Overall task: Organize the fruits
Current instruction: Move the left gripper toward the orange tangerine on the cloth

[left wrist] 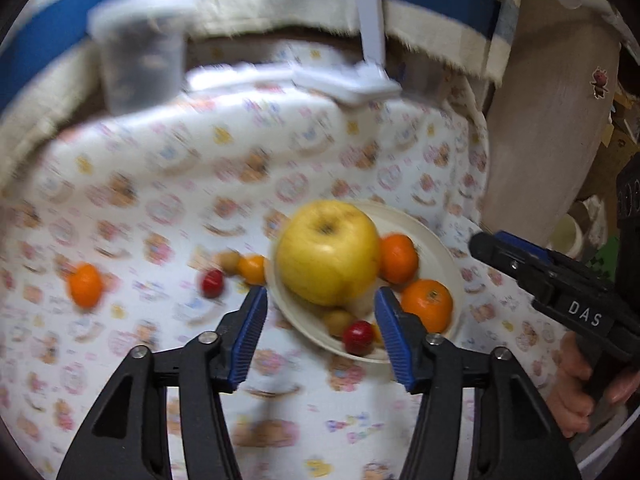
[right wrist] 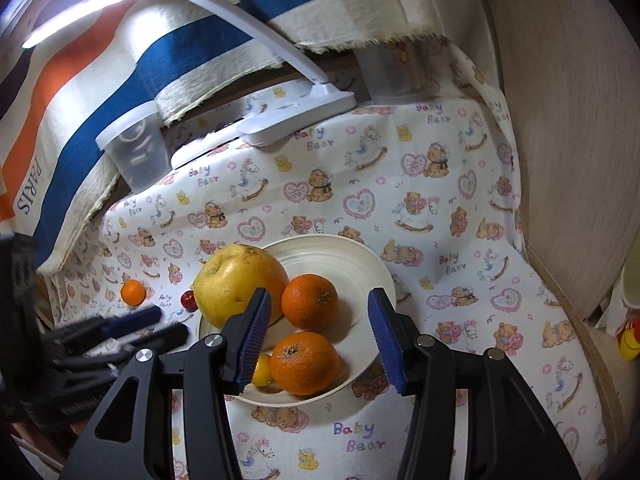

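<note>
A cream plate (left wrist: pixel 434 246) (right wrist: pixel 352 264) on the teddy-bear cloth holds a big yellow apple (left wrist: pixel 328 252) (right wrist: pixel 236 284), two oranges (left wrist: pixel 428 304) (right wrist: pixel 304 362), a small red fruit (left wrist: pixel 358 338) and a small brownish one (left wrist: pixel 338 320). Left of the plate on the cloth lie an orange (left wrist: pixel 85 284) (right wrist: pixel 133 292), a red fruit (left wrist: pixel 212 283) (right wrist: pixel 188 300), a small orange fruit (left wrist: pixel 252 268) and a brownish one (left wrist: pixel 230 260). My left gripper (left wrist: pixel 321 294) is open above the plate's near edge, holding nothing. My right gripper (right wrist: pixel 319 294) is open over the two oranges without touching them.
At the back of the table stand a white desk lamp (right wrist: pixel 296 120) and two clear plastic tubs (right wrist: pixel 136 148) (right wrist: pixel 396 76). A striped towel (right wrist: pixel 100 92) hangs behind them. A curved wooden chair back (right wrist: pixel 560 160) borders the right side. A hand (left wrist: pixel 576 392) holds the right gripper.
</note>
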`<state>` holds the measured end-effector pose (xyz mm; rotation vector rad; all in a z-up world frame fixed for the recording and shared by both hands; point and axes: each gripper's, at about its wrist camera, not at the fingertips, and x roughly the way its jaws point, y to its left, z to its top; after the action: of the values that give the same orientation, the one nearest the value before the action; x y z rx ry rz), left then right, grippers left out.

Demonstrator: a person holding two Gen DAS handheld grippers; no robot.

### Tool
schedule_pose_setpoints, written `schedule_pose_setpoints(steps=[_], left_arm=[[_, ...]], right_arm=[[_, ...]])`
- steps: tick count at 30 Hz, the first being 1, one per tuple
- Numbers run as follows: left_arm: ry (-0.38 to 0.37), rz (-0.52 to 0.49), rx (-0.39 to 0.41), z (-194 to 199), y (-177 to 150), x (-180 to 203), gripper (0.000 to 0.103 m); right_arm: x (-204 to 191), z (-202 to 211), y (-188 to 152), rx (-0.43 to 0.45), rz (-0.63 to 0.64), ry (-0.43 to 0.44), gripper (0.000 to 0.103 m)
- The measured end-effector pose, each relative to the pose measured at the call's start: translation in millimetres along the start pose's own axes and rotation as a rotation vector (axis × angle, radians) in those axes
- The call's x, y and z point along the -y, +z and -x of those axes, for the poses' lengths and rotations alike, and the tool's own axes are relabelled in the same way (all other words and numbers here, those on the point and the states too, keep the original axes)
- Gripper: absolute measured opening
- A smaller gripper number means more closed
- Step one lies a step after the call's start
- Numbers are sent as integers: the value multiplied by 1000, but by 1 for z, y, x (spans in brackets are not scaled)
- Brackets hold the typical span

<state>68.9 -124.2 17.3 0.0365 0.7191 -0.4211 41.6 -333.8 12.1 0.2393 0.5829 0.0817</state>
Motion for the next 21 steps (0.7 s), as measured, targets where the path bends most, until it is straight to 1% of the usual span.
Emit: schedule_pose_setpoints(steps=[2, 4, 5, 7, 9, 11, 12, 14, 16, 17, 18, 20, 21], left_arm=[[69, -47, 58, 13, -3, 1, 63], [120, -82, 112, 27, -7, 1, 63], [135, -92, 136, 33, -8, 1, 63], [151, -110, 187, 47, -11, 1, 65], [169, -115, 242, 60, -13, 1, 72], [206, -96, 312, 74, -15, 0, 78], [220, -84, 337, 80, -16, -1, 79], [226, -65, 373, 87, -16, -5, 79], [222, -50, 403, 94, -16, -10, 81], [222, -44, 414, 97, -16, -13, 85], [223, -39, 422, 100, -17, -15, 91], [240, -35, 426, 103, -17, -20, 97], [257, -36, 426, 105, -17, -22, 98]], right_arm=[[-3, 4, 0, 16, 9, 8, 53], [-6, 11, 0, 49, 25, -1, 55], [-7, 13, 0, 59, 31, -4, 58], [-9, 17, 0, 84, 39, -2, 59], [-11, 20, 0, 92, 40, 6, 59], [-12, 21, -1, 103, 44, 7, 59], [-13, 22, -1, 111, 49, 2, 59], [-15, 24, -2, 125, 59, -8, 63], [-17, 28, -1, 145, 65, -42, 66], [-17, 31, -1, 155, 61, -42, 69], [-16, 34, 0, 166, 53, -32, 71], [-14, 38, 1, 182, 37, -18, 76], [-14, 40, 1, 188, 33, -18, 77]])
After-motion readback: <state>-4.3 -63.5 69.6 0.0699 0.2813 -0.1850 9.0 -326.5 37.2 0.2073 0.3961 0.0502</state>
